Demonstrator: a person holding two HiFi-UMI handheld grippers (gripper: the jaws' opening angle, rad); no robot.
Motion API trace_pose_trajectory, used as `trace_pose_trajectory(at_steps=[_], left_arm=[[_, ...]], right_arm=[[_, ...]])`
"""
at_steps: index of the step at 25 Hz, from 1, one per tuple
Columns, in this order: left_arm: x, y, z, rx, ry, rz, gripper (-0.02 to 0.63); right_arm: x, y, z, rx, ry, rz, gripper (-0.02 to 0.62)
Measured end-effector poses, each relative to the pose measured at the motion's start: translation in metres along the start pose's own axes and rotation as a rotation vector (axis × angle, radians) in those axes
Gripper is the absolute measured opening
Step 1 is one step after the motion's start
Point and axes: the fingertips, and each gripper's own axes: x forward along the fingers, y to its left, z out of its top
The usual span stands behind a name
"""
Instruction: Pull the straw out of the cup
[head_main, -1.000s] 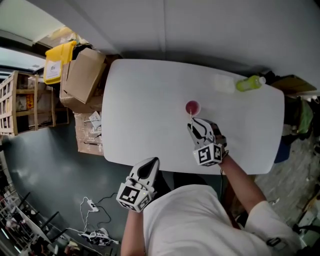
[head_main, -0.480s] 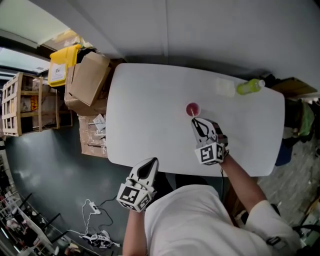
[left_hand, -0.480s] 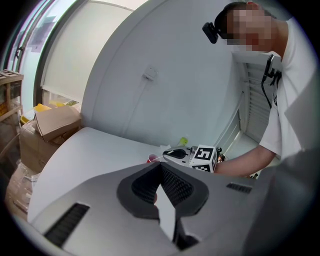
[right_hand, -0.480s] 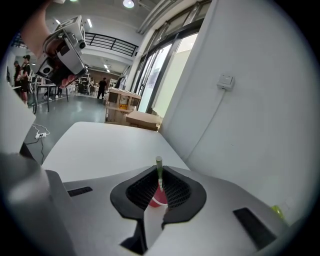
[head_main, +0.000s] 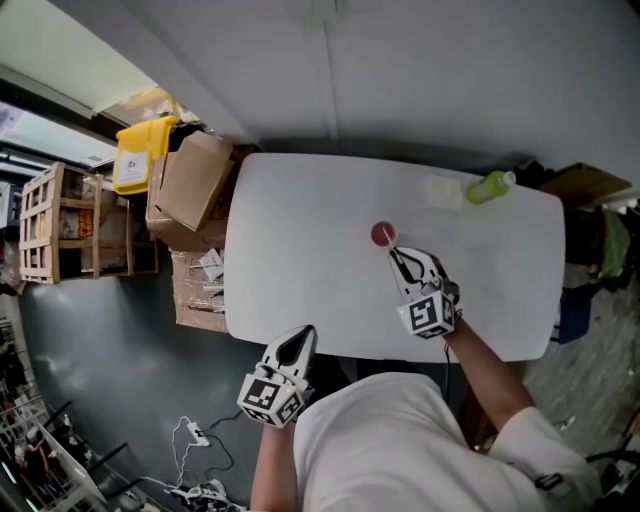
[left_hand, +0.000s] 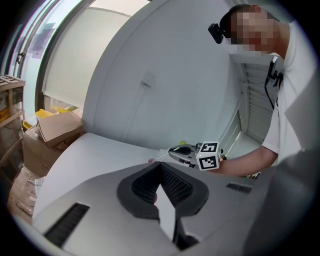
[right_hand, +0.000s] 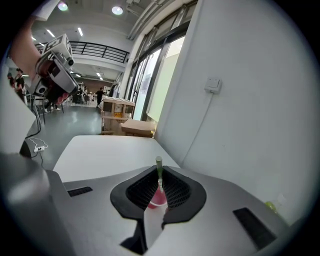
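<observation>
Straw: one thin, pale-green tube (right_hand: 158, 169), upright between the right gripper's pads with its top poking above them. Its lower end sits at the cup's mouth (I cannot tell whether it has cleared the rim).
Cup: one, small, round and pink (head_main: 383, 234), standing on the table just beyond the right gripper's tips.
Right gripper: (head_main: 397, 255) its jaws are pinched on the straw. It has black ribbed pads, a smooth grey shell and one black-and-white marker cube (head_main: 427, 314) at the back.
Left gripper: (head_main: 303, 335) its jaws are closed together with nothing between them. It is held off the table's near edge, well apart from the cup, and has the same build as the right one (cube included).
Table: one, white, smooth-topped and round-cornered (head_main: 290, 230).
Bottle: one, yellow-green (head_main: 487, 187), near the far right corner, just beside a pale translucent container (head_main: 442, 190) (too washed out to make out more).
Floor, left of the table: at least two brown cardboard boxes (head_main: 192, 182), one yellow bin (head_main: 135, 155) and one slatted wooden crate (head_main: 55, 225).
</observation>
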Motion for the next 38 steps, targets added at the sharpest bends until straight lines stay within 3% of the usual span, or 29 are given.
trace_pose_trajectory(at_steps=[7,16,38], left_arm=[[-0.007,-0.005,0.0,0.015,-0.005,-0.006,0.002],[-0.019,-0.012,0.003,0.06,0.007,-0.052,0.002],[-0.098,0.004,-0.018,0.164,0.02,-0.193,0.002]], right_arm=[[-0.028,-0.004,0.019,0.016,-0.046,-0.002,0.051],[-0.064,0.005,0.031,0.074,-0.034,-0.036,0.05],[-0.18,0.057,0.056,0.173,-0.003,-0.263,0.051]])
